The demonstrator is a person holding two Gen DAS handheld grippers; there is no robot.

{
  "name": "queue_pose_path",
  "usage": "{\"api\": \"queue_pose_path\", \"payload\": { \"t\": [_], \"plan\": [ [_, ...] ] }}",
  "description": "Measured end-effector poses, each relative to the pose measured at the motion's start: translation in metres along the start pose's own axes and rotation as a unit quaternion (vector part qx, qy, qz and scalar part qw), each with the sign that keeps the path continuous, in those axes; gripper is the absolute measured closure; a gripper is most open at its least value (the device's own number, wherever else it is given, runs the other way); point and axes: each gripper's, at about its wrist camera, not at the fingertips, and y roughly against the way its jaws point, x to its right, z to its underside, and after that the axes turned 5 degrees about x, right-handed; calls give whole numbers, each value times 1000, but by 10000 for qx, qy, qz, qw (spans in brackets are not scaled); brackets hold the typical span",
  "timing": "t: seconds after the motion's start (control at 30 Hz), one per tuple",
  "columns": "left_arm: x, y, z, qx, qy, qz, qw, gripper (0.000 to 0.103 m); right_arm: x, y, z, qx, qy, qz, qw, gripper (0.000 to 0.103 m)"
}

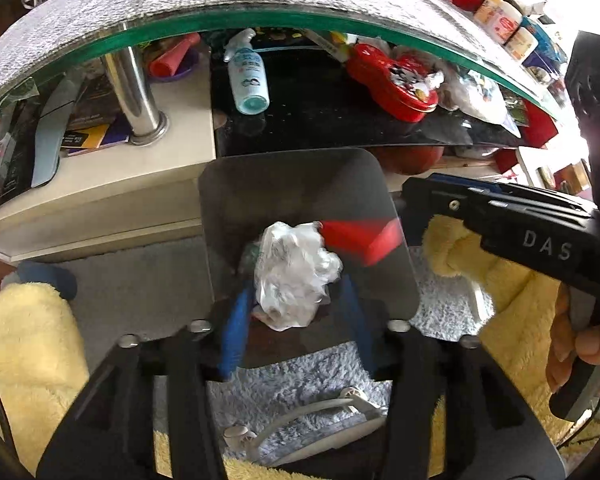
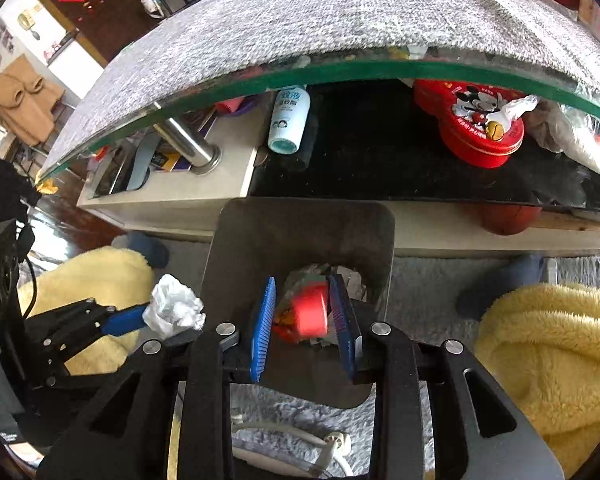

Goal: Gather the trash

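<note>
Two grippers hang over a dark metal bin (image 2: 236, 240) that stands on a grey shaggy rug (image 1: 324, 364) in front of a low glass-topped table (image 1: 228, 20); the left gripper (image 1: 296, 312) has its blue fingers (image 1: 236, 328) closed against a crumpled white plastic bag (image 1: 296, 276), which sits at the bin's near rim, partly over its mouth; the right wrist view shows the same bag (image 2: 176, 308) bunched at the tip of the left gripper (image 2: 156, 316), at the bin's left edge; the right gripper (image 2: 306, 320) holds a red wrapper (image 2: 310, 312) between its blue fingers (image 2: 264, 324), both pads pressed against it, directly above the bin's opening; in the left wrist view that red wrapper (image 1: 360, 238) shows blurred, touching the upper right side of the white bag, with the right gripper's (image 1: 416, 216) black body reaching in from the right; more scraps lie inside the bin (image 1: 228, 196), too dim to identify; on the shelf under the glass lie a pale spray bottle (image 1: 248, 76) and a red cartoon tin (image 2: 472, 124), well apart from each other; yellow fleece (image 2: 552, 344) shows on both sides of the bin; a white power cord (image 1: 300, 412) lies on the rug beneath the left gripper.
</note>
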Motion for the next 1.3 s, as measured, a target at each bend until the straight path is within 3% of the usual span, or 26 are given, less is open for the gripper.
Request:
{"api": "queue_pose_path", "payload": {
  "t": [0.07,0.13,0.33,0.6,0.67,0.77,0.97,1.13,1.3],
  "plan": [
    [-1,-1,-1,-12,0,-66,10000,50,3,1,-3,56,-28,97,9999,48],
    [-3,0,-3,-1,10,-140,9999,34,7,4,-5,102,-76,99,9999,41],
    [-7,6,-10,90,22,-324,9994,9,11,10,-8,186,-108,180,9996,20],
    [-12,13,-15,143,77,-419,9990,8,16,17,-12,265,-193,193,9993,17],
    [-13,19,-17,199,94,-441,9988,8,16,24,-15,368,-216,217,9989,8],
    [-15,36,-25,439,78,-581,9973,8,19,43,-23,666,-216,299,9971,3],
    [-12,80,-40,1074,72,-771,9912,8,21,86,-33,1192,-251,470,9914,3],
    [2,123,-48,1667,1,-842,9824,8,9,131,-36,1931,7,1060,9754,3],
    [17,161,-50,2199,-116,-910,9712,8,-8,179,-37,2762,155,1281,9524,3]
  ]
}}
